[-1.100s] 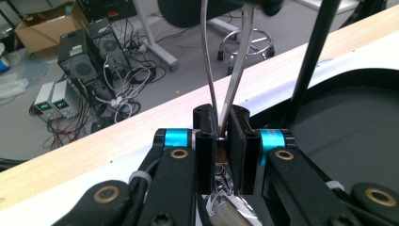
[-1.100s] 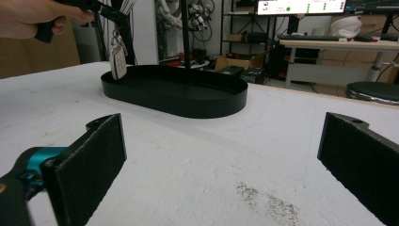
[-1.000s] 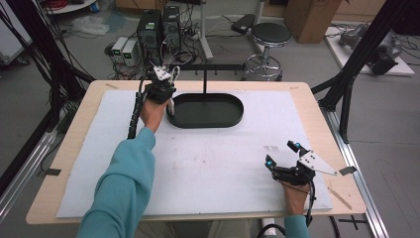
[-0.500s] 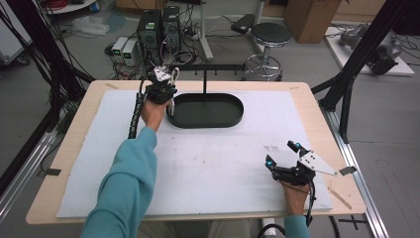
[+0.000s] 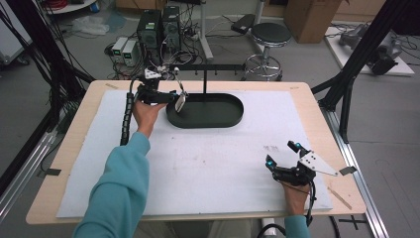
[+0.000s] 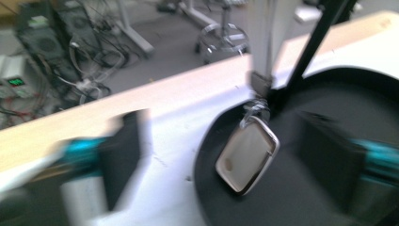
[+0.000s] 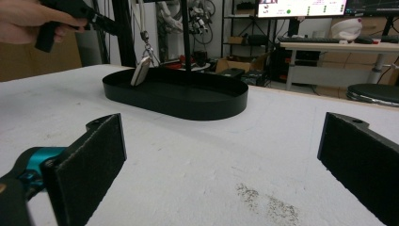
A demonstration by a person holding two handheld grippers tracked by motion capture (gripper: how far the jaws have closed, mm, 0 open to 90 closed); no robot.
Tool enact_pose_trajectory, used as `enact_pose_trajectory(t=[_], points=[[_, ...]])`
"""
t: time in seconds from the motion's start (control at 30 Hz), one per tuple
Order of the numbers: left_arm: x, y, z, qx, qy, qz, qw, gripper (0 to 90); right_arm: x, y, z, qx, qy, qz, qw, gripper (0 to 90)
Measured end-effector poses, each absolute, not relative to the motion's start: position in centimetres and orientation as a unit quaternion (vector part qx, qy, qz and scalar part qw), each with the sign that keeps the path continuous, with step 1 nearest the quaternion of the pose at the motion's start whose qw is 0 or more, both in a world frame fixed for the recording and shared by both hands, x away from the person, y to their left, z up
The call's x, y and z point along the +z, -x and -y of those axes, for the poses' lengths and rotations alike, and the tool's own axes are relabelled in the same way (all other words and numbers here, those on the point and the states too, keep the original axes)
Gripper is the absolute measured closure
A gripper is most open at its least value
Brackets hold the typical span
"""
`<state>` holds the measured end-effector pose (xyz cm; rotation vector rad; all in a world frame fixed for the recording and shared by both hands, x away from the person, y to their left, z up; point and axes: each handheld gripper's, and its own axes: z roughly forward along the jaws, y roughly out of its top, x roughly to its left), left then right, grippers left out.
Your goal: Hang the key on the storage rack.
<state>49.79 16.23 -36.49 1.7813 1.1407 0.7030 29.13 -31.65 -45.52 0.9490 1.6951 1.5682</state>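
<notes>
Two grippers are in your hands at a pale wooden table covered by a white mat. At the far left, your left arm in a teal sleeve reaches forward, and your left hand holds the left gripper just beside the left end of a black oval tray. In the left gripper view its two black jaws stand wide apart, released, with nothing between the pads; that view is blurred by motion. Between and beyond those jaws hangs a small silver-rimmed tag with a pale face, tilted, suspended by a small metal clip from a white strap over the tray's left end. I cannot tell whether the tag touches the tray floor. A thin black post rises from the tray's far side and carries a black crossbar.

Toward the middle, the mat is bare apart from a faint grey smudge.

At the near right, your right hand holds the right gripper low over the mat, well apart from the tray. In the right gripper view its jaws are spread wide and empty, the left pad and right pad framing the tray, the hanging tag and your other hand farther off.

Beyond the table's far edge are computer boxes on the floor and a round black stool.
</notes>
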Motion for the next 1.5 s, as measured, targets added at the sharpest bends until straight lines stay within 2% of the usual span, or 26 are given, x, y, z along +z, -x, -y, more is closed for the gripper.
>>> enact_pose_trajectory(t=[0.03,0.1,0.2,0.37,0.57,0.73,1.07,1.33,1.5], points=[[-36.3,-49.3,-16.7,0.287,-0.713,-0.450,0.454,3.3,-45.5,-29.1,31.6,0.596,-0.360,-0.644,0.318,0.8],[-35.9,-48.2,-17.7,0.292,-0.704,-0.426,0.487,1.7,-45.5,-29.2,31.7,0.596,-0.360,-0.643,0.319,0.8],[-35.5,-46.4,-19.1,0.261,-0.709,-0.393,0.524,1.7,-45.5,-29.2,31.7,0.597,-0.359,-0.642,0.320,0.8],[-35.4,-42.7,-21.4,0.245,-0.719,-0.334,0.558,1.7,-45.5,-29.2,31.7,0.597,-0.361,-0.643,0.318,0.9],[-36.6,-37.7,-25.1,0.257,-0.699,-0.282,0.605,1.7,-45.5,-29.1,31.6,0.595,-0.359,-0.644,0.320,0.8],[-38.5,-33.7,-27.7,0.262,-0.678,-0.276,0.629,1.7,-45.5,-29.1,31.6,0.596,-0.360,-0.643,0.318,0.8],[-43.8,-28.9,-28.8,0.274,-0.636,-0.304,0.654,1.7,-45.5,-29.1,31.6,0.593,-0.357,-0.645,0.324,0.8],[-45.6,-27.5,-28.8,0.281,-0.627,-0.306,0.659,1.7,-45.5,-29.1,31.5,0.593,-0.358,-0.645,0.321,0.9],[-45.9,-27.0,-29.2,0.302,-0.598,-0.312,0.674,1.7,-45.5,-29.1,31.5,0.593,-0.360,-0.646,0.319,0.8]])
